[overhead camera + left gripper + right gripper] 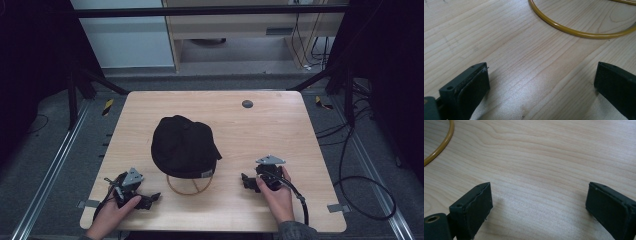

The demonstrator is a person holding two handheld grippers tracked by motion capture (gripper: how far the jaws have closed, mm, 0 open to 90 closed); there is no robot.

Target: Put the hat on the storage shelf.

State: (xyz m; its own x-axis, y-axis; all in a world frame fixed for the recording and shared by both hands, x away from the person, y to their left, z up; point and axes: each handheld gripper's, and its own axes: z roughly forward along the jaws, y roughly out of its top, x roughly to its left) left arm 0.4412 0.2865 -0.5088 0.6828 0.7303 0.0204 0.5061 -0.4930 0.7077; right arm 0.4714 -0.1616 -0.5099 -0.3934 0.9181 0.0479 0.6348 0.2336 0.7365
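High view: a black fabric baseball cap [182,145] sits mid-table on a yellow wire hoop stand [190,186] whose ring pokes out from under the cap's near edge, on the light wooden table [280,130]. The left gripper [148,201] rests on the wood just left of the hoop, the right gripper [246,181] near its right side, both apart from the cap & pointing inward. A small tan tag [206,174] sits on the cap's near rim; too small to read, no brand legible. Left gripper view: jaws spread wide w/ nothing between them, bare wood grain below, the hoop's yellow arc [574,32] ahead, not touched. Right gripper view: jaws likewise released & empty; a bit of yellow hoop [439,147] at the upper left corner, well off the pads [480,207]. No writing in either gripper view. Judgement: the step looks like an approach to the cap. To do it well, prob. raise both tools off the table first, come in at the cap's sides above the ring, pinch fabric only, not the wire, & lift evenly so the stand doesn't drag.
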